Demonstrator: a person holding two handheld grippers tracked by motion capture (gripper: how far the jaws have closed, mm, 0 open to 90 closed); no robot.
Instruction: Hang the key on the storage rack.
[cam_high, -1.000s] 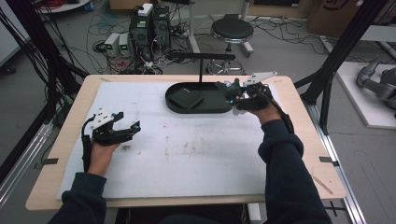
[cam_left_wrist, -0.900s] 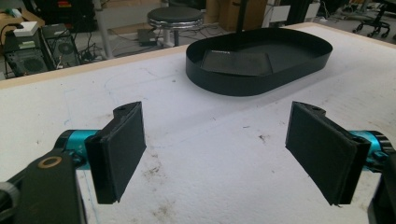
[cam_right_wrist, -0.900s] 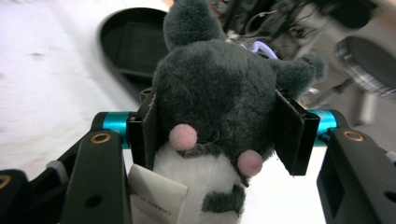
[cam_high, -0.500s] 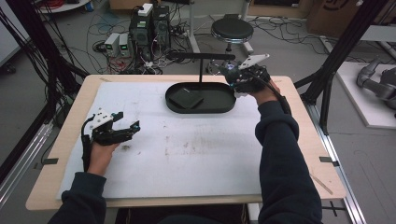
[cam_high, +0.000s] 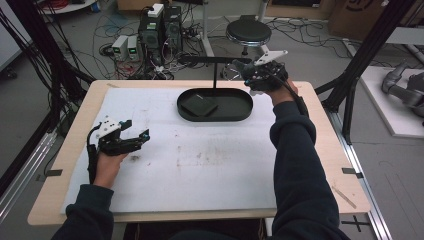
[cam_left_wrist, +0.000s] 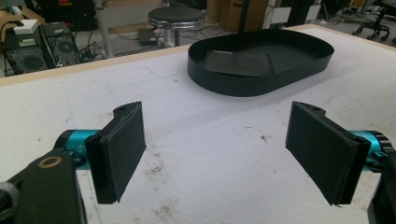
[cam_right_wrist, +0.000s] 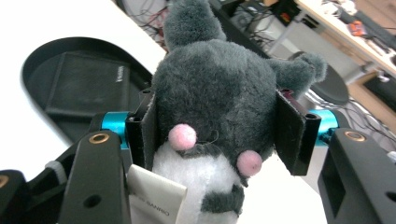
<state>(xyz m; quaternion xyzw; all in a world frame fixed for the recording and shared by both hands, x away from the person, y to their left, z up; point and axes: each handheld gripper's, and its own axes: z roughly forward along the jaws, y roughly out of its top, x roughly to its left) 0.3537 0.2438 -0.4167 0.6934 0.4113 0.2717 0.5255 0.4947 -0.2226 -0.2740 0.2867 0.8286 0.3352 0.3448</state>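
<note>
Right gripper view: the right gripper clamps a grey plush toy; the black oval tray lies just near-left. Left gripper gapes wide.

- Plush toy cut off at the bottom edge of the right gripper view, so no seeing the legs; sides squeezed behind the black jaws.
- In the high view, just a tiny dark blob at the right gripper, can't make out any detail.
- Print on the white tag too blurry to read, and partly chopped by the frame.
- Flat black thing in the tray: no telling what it actually is.
</note>
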